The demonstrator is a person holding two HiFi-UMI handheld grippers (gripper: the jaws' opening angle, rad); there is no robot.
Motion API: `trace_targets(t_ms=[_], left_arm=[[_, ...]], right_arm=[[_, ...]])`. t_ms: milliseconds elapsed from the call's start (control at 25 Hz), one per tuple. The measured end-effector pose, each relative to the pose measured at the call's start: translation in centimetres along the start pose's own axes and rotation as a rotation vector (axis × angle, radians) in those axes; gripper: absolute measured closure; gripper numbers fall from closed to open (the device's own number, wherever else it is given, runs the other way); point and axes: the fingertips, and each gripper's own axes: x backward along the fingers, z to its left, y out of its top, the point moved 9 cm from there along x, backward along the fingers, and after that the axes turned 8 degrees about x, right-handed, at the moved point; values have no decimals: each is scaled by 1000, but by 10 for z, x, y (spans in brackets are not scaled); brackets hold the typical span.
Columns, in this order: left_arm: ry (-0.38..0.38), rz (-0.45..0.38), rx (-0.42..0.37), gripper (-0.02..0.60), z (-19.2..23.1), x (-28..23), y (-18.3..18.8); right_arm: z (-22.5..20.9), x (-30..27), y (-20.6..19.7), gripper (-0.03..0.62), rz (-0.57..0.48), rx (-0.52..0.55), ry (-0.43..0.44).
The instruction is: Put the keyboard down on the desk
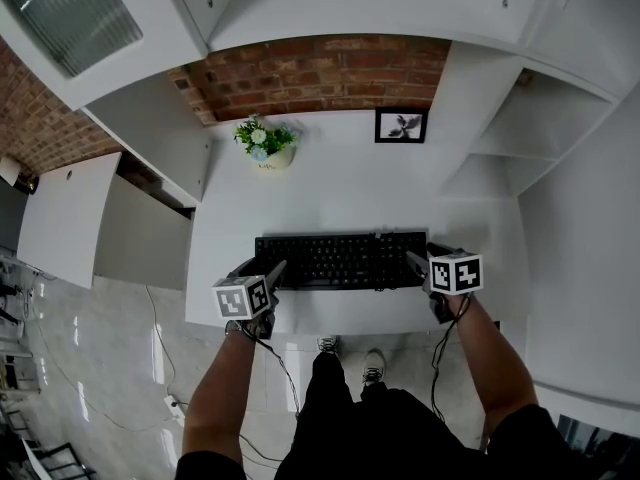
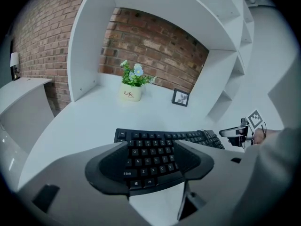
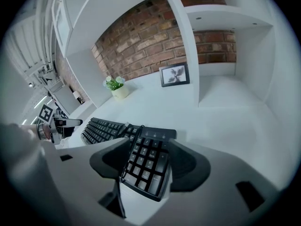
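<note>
Lying flat at 6 o'clock on the desk (image 1: pixel 340 183), the keyboard (image 1: pixel 340 260) has the left gripper (image 1: pixel 268 272) and right gripper (image 1: pixel 421 259) wide apart over its ends; keep both level.

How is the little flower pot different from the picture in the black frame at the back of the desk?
The flower pot is round and cream, with lettering; the picture frame is flat, square and black. The flower pot holds leaves and pale flowers; the picture frame only shows a picture of a sprig. Both stand at the back of the white desk, flower pot on the left.
</note>
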Motion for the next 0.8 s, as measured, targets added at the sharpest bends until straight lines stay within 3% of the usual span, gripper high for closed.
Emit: trace_targets(t_ms=[80, 320, 480, 800], left_arm=[[-6, -8, -3, 261, -5, 5, -3], [-39, -27, -12, 270, -25, 19, -11], [-60, -47, -21, 302, -39, 32, -17], [-102, -137, -45, 477, -77, 65, -27]], right_arm=[[4, 6, 1, 337, -23, 16, -1], [12, 31, 7, 563, -126, 111, -59], [26, 52, 10, 576, -216, 195, -44], [53, 85, 12, 577, -308, 285, 27]])
